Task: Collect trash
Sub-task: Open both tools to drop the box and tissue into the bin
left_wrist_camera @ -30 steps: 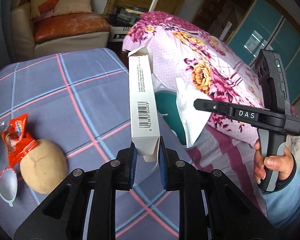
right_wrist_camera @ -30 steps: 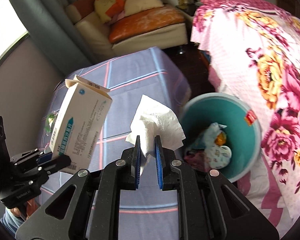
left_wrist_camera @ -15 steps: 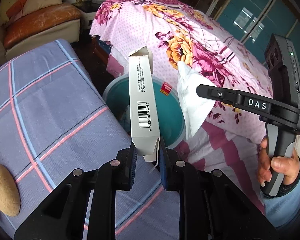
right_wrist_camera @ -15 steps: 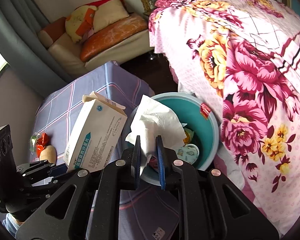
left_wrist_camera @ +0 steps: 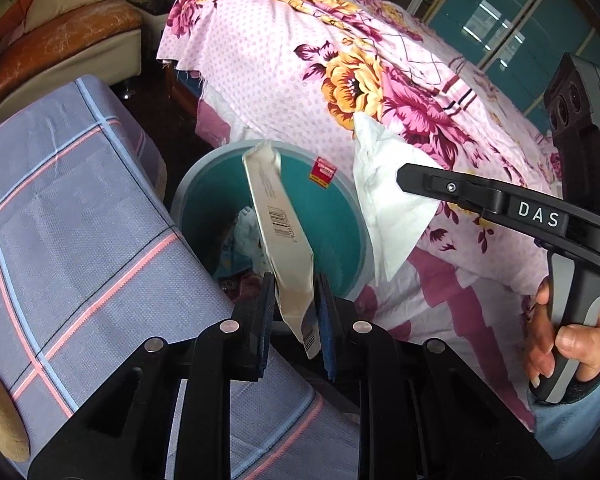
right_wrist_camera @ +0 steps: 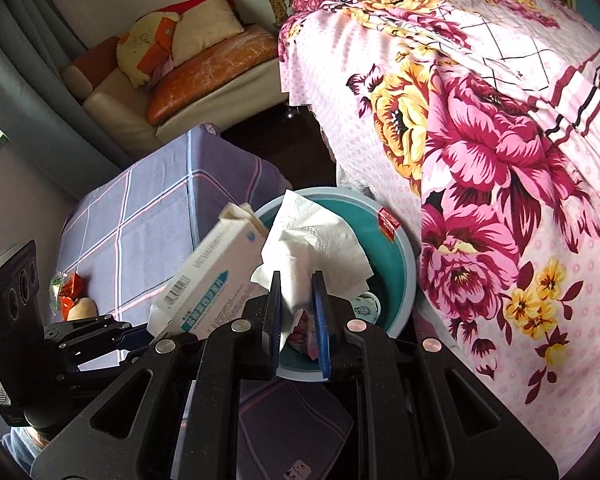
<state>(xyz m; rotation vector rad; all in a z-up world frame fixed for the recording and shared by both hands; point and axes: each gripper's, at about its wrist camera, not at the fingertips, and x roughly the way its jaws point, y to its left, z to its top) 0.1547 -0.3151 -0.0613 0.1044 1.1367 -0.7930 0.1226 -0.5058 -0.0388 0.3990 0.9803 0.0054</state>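
A tall white carton with a barcode [left_wrist_camera: 278, 216] sticks up between the pads of my left gripper [left_wrist_camera: 296, 300], which is shut on its lower end. The carton leans left over the teal bin [left_wrist_camera: 340, 208]. My right gripper [right_wrist_camera: 297, 300] is shut on a crumpled white tissue [right_wrist_camera: 320, 240], held just above the bin's rim [right_wrist_camera: 404, 280]. The left wrist view shows the same tissue [left_wrist_camera: 392, 200] hanging from the right gripper [left_wrist_camera: 404, 180] beside the bin. The carton [right_wrist_camera: 216, 280] appears blurred left of the tissue. Several pieces of trash lie inside the bin.
A plaid-covered table [left_wrist_camera: 80, 220] stands left of the bin, with a beige lump [left_wrist_camera: 0, 412] and an orange wrapper [right_wrist_camera: 70, 296] on it. A floral bedspread [left_wrist_camera: 340, 60] hangs close on the right. A sofa with cushions [right_wrist_camera: 204, 68] is behind. A hand [left_wrist_camera: 568, 340] holds the right gripper's handle.
Both grippers have swung from above the plaid table to over the teal bin and dipped lower. The carton has tilted left in the left jaws. The tissue stays gripped.
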